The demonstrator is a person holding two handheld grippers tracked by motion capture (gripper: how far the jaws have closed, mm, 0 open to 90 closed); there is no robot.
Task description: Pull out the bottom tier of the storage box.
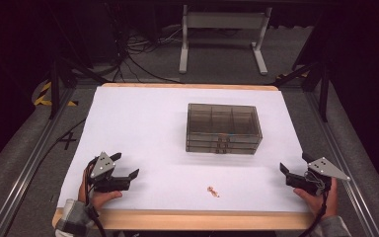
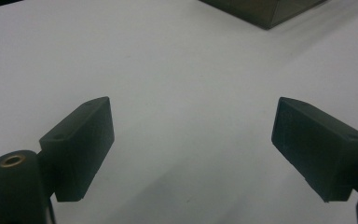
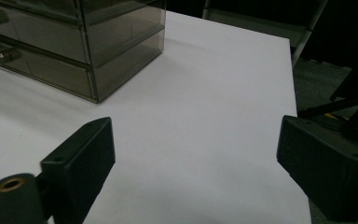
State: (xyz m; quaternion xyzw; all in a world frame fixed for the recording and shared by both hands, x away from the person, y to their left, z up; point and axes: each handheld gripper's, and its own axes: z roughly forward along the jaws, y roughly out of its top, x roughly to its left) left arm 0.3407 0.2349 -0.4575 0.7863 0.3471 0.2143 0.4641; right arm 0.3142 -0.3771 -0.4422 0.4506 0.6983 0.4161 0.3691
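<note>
High view shows your left hand-held gripper (image 1: 127, 167) low at the near left of the surface (image 1: 143, 123), and your right hand-held gripper (image 1: 292, 164) low at the near right. Both have their jaws wide apart and hold nothing; the two gripper views confirm this, with only white surface between the black jaws.

The small orange piece (image 1: 212, 191) lies on the surface near the front edge, between your two hands and a little closer to the right one. It is too small to tell what it is. The drawer box (image 1: 223, 128) stands behind it, toward the middle of the surface, well apart from both grippers. In the right gripper view the box (image 3: 74, 42) looks closed, with small handles on its front.

I judge the work is at its very beginning: nothing is grasped, the piece is untouched, and the drawers seem shut. What is left is probably everything, namely to open a drawer, pick up the piece and put it inside.
</note>
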